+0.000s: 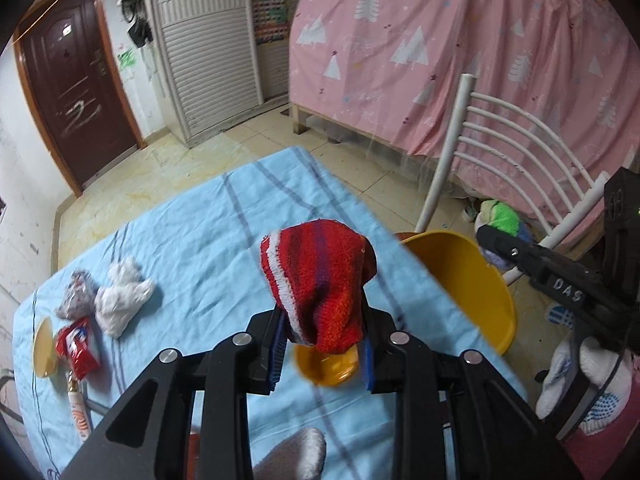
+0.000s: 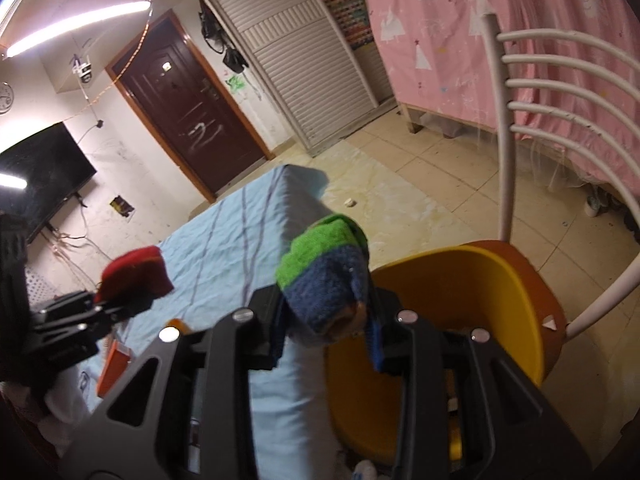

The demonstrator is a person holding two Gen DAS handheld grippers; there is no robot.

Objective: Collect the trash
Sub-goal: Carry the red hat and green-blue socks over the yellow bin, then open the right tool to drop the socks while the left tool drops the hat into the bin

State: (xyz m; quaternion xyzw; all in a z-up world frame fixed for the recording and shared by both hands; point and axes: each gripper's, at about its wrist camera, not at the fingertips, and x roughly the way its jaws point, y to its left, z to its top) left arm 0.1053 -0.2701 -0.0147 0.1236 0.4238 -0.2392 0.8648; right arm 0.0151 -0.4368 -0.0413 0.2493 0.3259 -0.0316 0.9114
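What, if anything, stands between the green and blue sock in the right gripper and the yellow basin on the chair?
Nothing visible. The right gripper holds the green and blue sock above the table edge, and the yellow basin opens right beside it on the chair. The left gripper, with its red sock, is off to the other side.

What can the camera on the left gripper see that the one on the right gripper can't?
Only the left wrist view shows the trash at the table's far end: a crumpled white tissue, a red snack wrapper and a grey crumpled wrapper.

Only the right wrist view shows the wall television and the ceiling light strip.

Both show the blue tablecloth, the yellow basin on the white-backed chair, the left gripper shut on a red striped sock, and the right gripper shut on a green and blue sock.
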